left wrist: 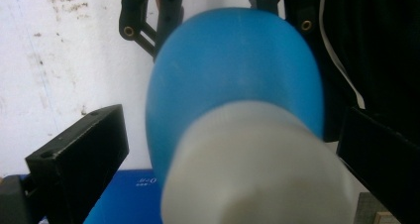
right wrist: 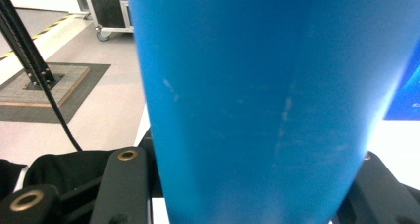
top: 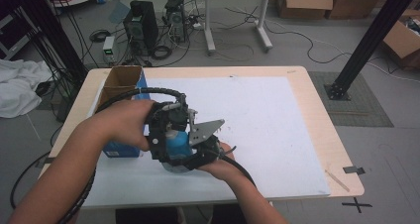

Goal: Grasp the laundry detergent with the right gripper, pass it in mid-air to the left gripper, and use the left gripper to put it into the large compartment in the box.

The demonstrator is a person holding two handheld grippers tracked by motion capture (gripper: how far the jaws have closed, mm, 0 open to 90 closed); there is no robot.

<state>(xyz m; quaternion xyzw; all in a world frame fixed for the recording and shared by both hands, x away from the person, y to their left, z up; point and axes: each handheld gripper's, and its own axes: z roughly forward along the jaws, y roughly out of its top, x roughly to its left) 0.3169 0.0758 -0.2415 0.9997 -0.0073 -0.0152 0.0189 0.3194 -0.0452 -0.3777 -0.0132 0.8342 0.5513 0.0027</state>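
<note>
A: So, the right gripper (top: 184,157) is clamping the blue bottle (top: 177,143) round its body, jaws pressing on both sides. In the right gripper view the blue wall (right wrist: 257,110) is sitting between the jaws.

B: And the left gripper (top: 166,122)?

A: Its jaws are standing either side of the bottle's pale cap end (left wrist: 257,169). Whether the pads are actually touching, I can't tell: there's a gap showing on one side and the other side is blurred.

B: Where's the bottle sitting?

A: It's being held just above the white mat (top: 267,120), near the table's front edge, right beside the blue box (top: 121,148).

B: Handling?

A: I'm guessing plastic, light, stiff enough not to be crushing under the clamp. The surface is looking smooth and matte, so it may be slipping if twisted. I'd be keeping the body grip mid-wall and taking the cap by its sides.

B: Counts?

A: I'm counting one bottle, one cap, one blue box, one open cardboard box (top: 121,83) behind it, two grippers.
</note>
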